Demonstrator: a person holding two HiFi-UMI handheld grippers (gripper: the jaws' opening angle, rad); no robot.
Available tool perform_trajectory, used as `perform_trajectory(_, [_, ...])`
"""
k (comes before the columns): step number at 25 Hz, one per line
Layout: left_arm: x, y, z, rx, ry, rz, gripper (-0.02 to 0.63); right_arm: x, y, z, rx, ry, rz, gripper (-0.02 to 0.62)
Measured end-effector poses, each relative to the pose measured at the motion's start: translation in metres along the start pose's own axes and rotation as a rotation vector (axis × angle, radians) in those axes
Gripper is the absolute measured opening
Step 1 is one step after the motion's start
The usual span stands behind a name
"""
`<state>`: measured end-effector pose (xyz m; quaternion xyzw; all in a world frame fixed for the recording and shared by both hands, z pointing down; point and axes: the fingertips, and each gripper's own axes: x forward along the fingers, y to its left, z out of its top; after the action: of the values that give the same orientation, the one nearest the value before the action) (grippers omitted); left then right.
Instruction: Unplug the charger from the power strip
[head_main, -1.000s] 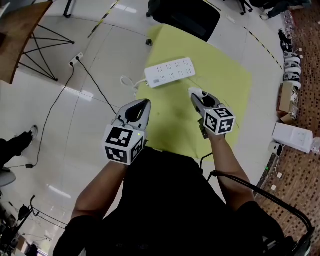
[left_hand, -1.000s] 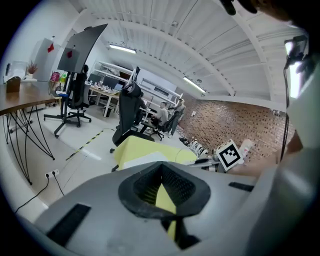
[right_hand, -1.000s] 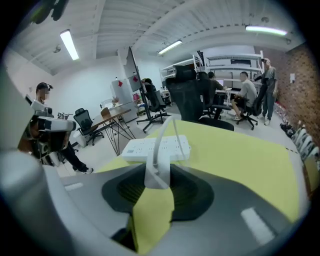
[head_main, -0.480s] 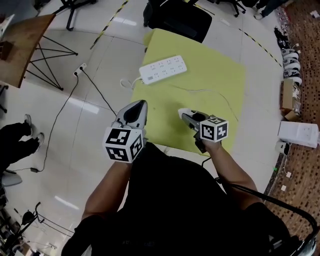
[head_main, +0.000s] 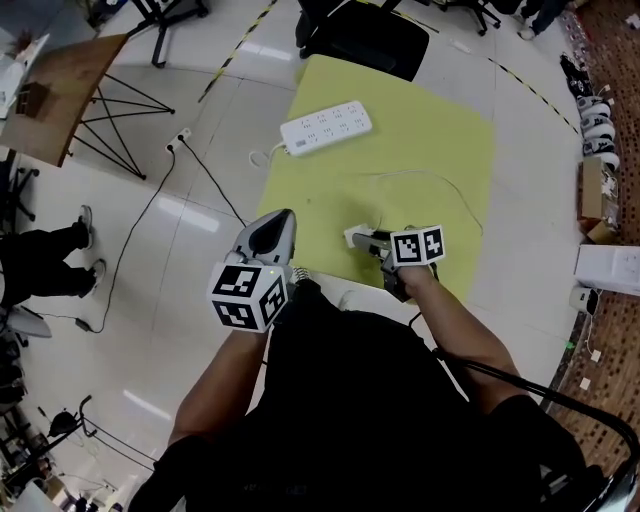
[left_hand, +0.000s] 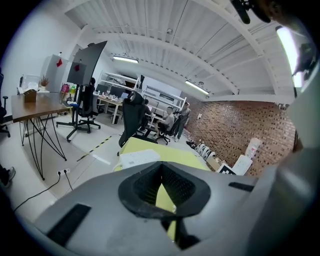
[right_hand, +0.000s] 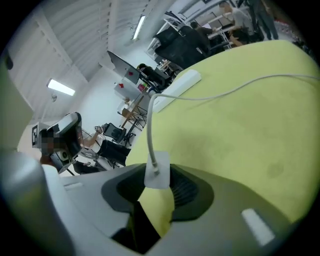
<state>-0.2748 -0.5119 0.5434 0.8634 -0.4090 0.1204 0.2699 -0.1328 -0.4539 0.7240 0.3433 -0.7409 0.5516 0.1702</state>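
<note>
A white power strip (head_main: 325, 127) lies on the far left part of a yellow-green mat (head_main: 430, 120), with nothing plugged into it. My right gripper (head_main: 363, 239) hovers low over the mat's near edge, shut on a small white charger (head_main: 352, 238). In the right gripper view the charger (right_hand: 158, 167) sits pinched between the pads, and its thin white cable (right_hand: 210, 93) trails across the mat toward the strip (right_hand: 178, 84). My left gripper (head_main: 288, 215) hangs left of the mat with its jaws shut and nothing in them; the strip (left_hand: 140, 158) lies ahead of it.
A black office chair (head_main: 370, 40) stands at the mat's far end. A wooden table on black legs (head_main: 70, 85) is at the far left, a floor socket with a black cord (head_main: 180, 140) near it. A person's legs (head_main: 50, 255) stand left. White boxes (head_main: 608, 268) and shoes line the right.
My right gripper has come back toward me and lower with the charger, rolling as it went, so it is farther from the strip. The left gripper drifted slightly.
</note>
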Motion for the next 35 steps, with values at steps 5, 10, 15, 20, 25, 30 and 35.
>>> perform_trajectory(5, [-0.014,0.0,0.002,-0.003,-0.025,0.032,0.006,-0.006,-0.007,0.006,0.042,-0.024,-0.015,0.183])
perform_trajectory(10, [-0.019,-0.01,0.005,0.008,-0.037,0.041,0.006,-0.014,-0.011,0.013,0.058,-0.033,-0.044,0.265])
perform_trajectory(15, [-0.025,-0.017,0.005,0.019,-0.049,0.049,0.006,-0.032,-0.022,0.016,0.032,-0.064,-0.122,0.296])
perform_trajectory(20, [-0.031,-0.031,-0.002,0.024,-0.039,0.052,0.006,-0.066,-0.023,0.023,-0.082,-0.131,-0.208,0.287])
perform_trajectory(25, [-0.034,-0.058,-0.008,0.027,-0.031,0.046,0.006,-0.125,0.019,0.038,-0.223,-0.332,-0.164,0.117])
perform_trajectory(30, [-0.038,-0.084,-0.018,0.04,-0.034,0.052,0.006,-0.172,0.075,0.035,-0.389,-0.445,-0.106,0.002])
perform_trajectory(35, [-0.047,-0.107,-0.022,0.032,-0.073,0.069,0.006,-0.203,0.124,0.022,-0.513,-0.497,0.009,0.002])
